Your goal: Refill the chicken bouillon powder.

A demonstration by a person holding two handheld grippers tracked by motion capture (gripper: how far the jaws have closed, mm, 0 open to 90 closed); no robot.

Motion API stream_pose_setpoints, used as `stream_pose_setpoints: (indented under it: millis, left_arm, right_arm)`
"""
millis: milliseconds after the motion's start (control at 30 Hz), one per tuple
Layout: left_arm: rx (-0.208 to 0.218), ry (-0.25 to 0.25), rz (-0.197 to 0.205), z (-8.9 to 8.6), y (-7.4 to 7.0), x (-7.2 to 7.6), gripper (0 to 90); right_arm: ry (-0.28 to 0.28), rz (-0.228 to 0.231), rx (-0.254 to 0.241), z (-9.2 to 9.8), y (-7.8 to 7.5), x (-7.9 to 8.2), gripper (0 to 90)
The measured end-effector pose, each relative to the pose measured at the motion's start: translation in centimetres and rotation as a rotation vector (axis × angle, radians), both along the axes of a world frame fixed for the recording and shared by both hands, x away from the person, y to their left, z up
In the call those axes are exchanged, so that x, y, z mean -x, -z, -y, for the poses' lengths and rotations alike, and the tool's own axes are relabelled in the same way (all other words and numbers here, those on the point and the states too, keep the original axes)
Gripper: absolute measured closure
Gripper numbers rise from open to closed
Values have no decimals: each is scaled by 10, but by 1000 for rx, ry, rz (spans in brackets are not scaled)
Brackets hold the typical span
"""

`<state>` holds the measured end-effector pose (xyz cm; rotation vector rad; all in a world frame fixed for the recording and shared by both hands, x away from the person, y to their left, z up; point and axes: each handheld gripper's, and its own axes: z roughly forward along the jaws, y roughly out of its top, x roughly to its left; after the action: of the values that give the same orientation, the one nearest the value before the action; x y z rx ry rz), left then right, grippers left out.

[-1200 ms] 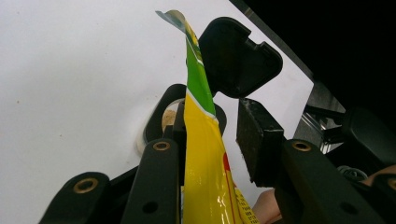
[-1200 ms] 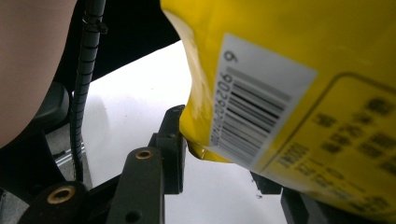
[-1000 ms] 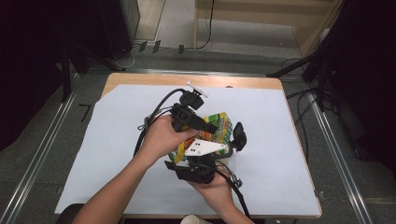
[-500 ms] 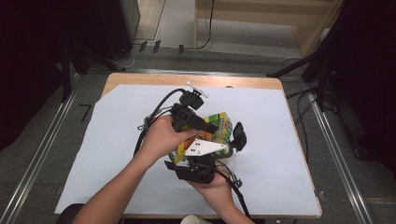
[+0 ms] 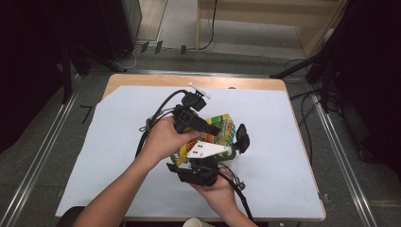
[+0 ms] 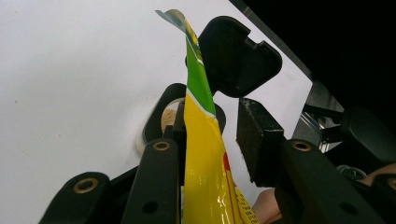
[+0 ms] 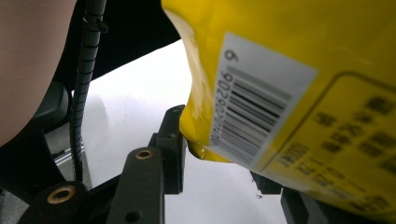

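White sheet covers bench, frame centre. Yellow-green bag held above it, mid-frame, between both claws. Left claw: bag edge between jaws, against one pad only, other clear. Right claw: bag corner between jaws; grip unclear.

From the high view I had the packet sitting mid-frame over the sheet that covered most of the table. My left gripper came at it from the upper left, and my right gripper from below, just right of centre. In the left gripper view the packet stood edge-on between the jaws, hard against the left one.
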<state>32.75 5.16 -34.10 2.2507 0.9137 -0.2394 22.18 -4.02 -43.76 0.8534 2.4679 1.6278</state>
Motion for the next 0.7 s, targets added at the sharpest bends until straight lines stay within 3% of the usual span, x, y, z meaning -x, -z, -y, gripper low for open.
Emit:
stream_pose_setpoints:
  millis: [700]
  left_arm:
    - [-9,6,22,2,-4,5,695]
  right_arm:
    - [-3,17,-20,0,0,3,629]
